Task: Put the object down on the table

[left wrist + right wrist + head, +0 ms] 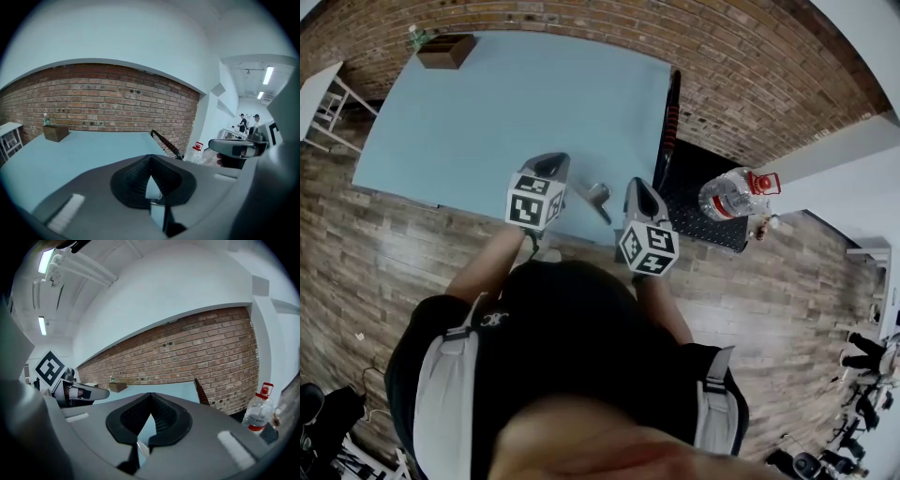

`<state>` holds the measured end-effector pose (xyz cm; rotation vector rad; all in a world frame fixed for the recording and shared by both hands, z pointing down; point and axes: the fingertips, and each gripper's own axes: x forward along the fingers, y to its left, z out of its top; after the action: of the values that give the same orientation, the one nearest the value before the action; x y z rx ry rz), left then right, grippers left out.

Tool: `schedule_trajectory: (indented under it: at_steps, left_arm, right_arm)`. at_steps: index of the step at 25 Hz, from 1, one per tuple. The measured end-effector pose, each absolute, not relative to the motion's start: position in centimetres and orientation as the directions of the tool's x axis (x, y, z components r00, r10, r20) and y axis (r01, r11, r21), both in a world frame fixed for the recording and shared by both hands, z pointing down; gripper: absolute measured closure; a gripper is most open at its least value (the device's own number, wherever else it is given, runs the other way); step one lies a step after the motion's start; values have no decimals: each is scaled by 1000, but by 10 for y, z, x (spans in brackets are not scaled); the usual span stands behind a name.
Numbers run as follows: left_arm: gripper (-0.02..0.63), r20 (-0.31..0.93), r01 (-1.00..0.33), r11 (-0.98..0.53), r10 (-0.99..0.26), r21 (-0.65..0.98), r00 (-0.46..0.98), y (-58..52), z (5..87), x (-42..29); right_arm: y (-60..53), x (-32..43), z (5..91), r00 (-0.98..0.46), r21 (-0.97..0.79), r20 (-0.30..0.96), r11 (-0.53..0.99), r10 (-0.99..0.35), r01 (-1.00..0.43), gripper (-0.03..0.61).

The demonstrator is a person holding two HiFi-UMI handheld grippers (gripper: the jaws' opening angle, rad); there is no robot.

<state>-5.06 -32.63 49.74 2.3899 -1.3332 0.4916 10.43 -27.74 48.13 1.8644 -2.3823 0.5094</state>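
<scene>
**Grey object on the table, both grippers shut and empty**

Pale blue covered the table. Close to its near edge a small grey object appeared to lie by itself, casting a thin shadow. What kind of thing it was could not be made out at that size.

The left gripper hung over the table's near edge just to the left of the object, and the right gripper just to its right. Neither touched it. Each gripper's own view showed its jaws brought together at the tips. Only the table's blue showed through the slot lower down, and nothing was caught between the pads.

That fitted a put-down already made. The object rested on the surface by its own weight, and the tools were closed on nothing because they had nothing to carry. Both pointed across the table towards the brick wall beyond its far edge, tilted slightly down. This looked more like a relaxed hold than an approach.

At the table's far left corner stood a wooden box. Along the table's right edge lay a dark rod-like handle. Past that edge, off the table, a clear water bottle with a red cap stood on a black mat, well apart from the object and out of the way
</scene>
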Motion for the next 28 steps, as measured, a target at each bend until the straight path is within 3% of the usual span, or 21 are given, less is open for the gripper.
schedule_trajectory:
  at_steps: [19,28]
  left_arm:
    - [614,512,-840,-527,-690,129,511,-338,515,-46]
    - [606,658,-761,-647,-559,34,505,-337,565,-30]
  right_arm:
    - [-284,97,488,-255,-208,290,199,-922,-958,565]
    - [-273,110,494,-188,-202,333,125,-924,-971,565]
